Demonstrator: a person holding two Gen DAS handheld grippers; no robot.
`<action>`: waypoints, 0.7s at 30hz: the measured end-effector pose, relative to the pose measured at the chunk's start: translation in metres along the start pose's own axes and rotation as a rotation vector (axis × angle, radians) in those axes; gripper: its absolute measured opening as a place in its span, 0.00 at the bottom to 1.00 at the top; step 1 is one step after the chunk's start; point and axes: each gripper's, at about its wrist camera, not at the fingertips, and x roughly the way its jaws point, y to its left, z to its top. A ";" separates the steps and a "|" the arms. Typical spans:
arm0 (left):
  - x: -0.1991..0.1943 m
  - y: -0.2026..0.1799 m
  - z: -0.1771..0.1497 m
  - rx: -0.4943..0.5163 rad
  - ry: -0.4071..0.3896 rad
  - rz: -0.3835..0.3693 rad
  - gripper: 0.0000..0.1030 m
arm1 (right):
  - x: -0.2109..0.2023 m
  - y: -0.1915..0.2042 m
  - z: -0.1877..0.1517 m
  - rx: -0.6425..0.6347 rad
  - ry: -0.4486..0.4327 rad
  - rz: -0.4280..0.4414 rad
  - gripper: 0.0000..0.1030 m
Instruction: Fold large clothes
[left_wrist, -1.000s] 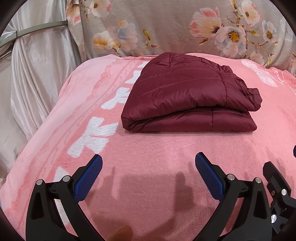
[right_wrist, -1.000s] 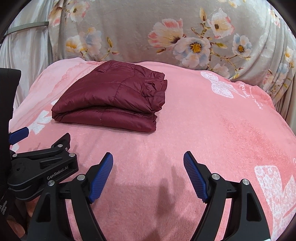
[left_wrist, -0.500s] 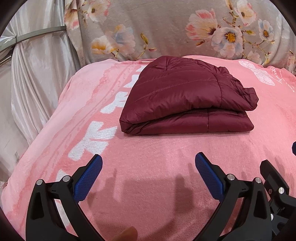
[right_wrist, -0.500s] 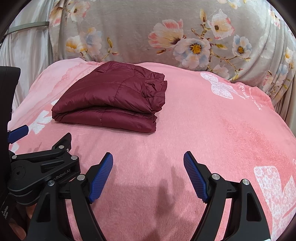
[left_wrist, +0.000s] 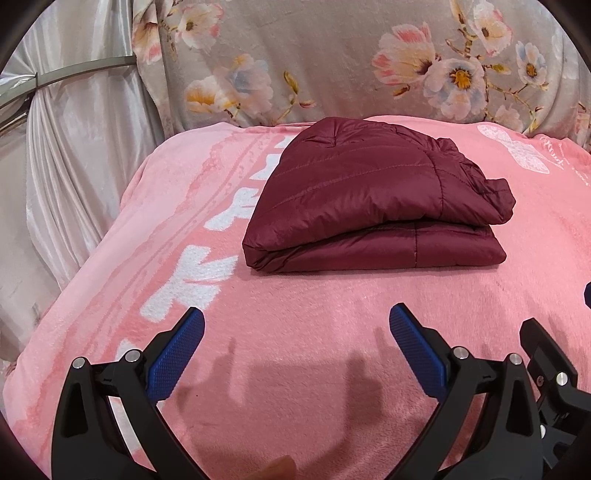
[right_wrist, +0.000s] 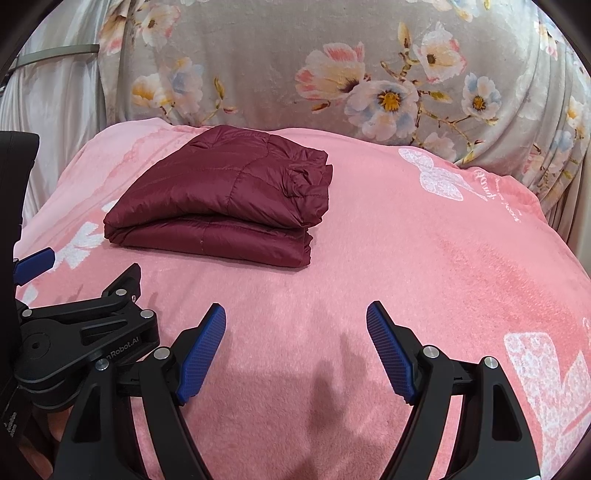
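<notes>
Neatly folded jacket (left_wrist: 373, 199) on blanket (left_wrist: 295, 369) (both jaws apart).

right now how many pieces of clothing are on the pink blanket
1. A folded maroon puffer jacket lies toward the far side of the pink blanket, ahead of both open grippers. Nothing else shows, though its folds could hide something.

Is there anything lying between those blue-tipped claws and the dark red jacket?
Nothing visible. Only bare pink blanket lies between the open left gripper, the open right gripper and the folded jacket.
</notes>
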 end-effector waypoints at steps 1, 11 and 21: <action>0.000 0.000 0.000 0.000 0.000 0.000 0.94 | 0.000 0.000 0.000 0.000 0.000 0.000 0.74; -0.002 -0.001 0.001 0.000 -0.001 0.000 0.93 | 0.000 -0.001 -0.001 -0.003 -0.001 0.001 0.74; -0.004 -0.001 0.002 0.003 -0.006 -0.002 0.90 | -0.001 -0.003 -0.001 -0.004 -0.004 -0.003 0.74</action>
